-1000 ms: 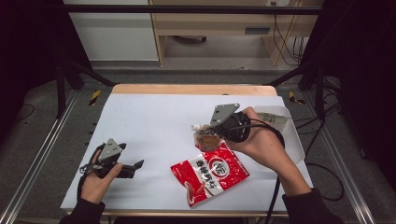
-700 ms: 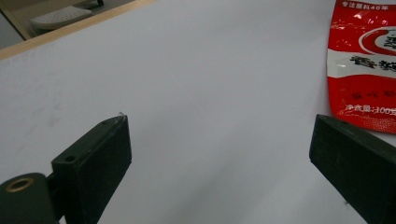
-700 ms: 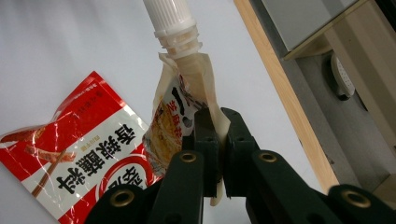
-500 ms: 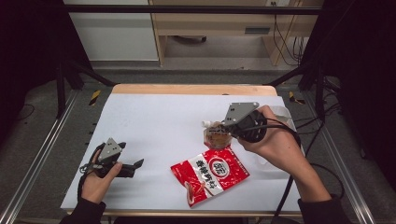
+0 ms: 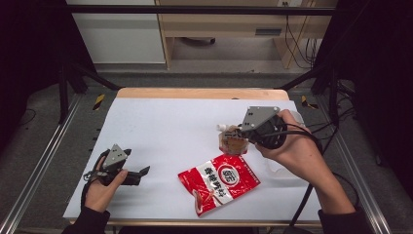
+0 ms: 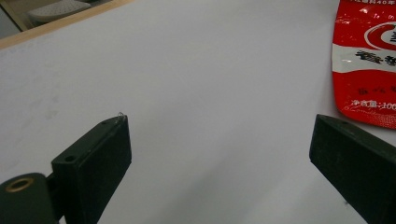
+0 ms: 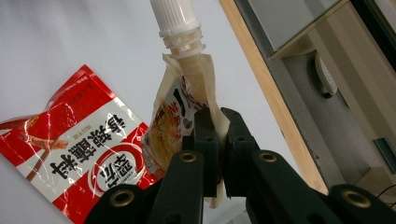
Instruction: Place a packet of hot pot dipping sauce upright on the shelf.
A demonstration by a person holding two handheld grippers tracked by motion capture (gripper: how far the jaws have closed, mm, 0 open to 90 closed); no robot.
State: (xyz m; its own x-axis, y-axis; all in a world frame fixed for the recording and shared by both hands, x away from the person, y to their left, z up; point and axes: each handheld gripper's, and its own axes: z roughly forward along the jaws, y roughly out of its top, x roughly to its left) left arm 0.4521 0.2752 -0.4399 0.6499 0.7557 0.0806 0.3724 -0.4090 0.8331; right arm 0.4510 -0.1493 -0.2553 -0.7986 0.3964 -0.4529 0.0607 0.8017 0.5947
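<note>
A red packet [image 5: 219, 181] is lying on the white table [image 5: 165, 126], showing a white round badge, white lettering and a glossy sheen. The spouted pouch [image 7: 180, 116] is showing a cream body printed in brown, orange and red, with a ribbed white cap [image 7: 173, 16]. The right gripper [image 7: 217, 135] is showing black jaws with brass-coloured rivets and a grey plate on top. The left gripper [image 6: 219, 154] is looking black as well. The table's far edge is showing pale wood.
</note>
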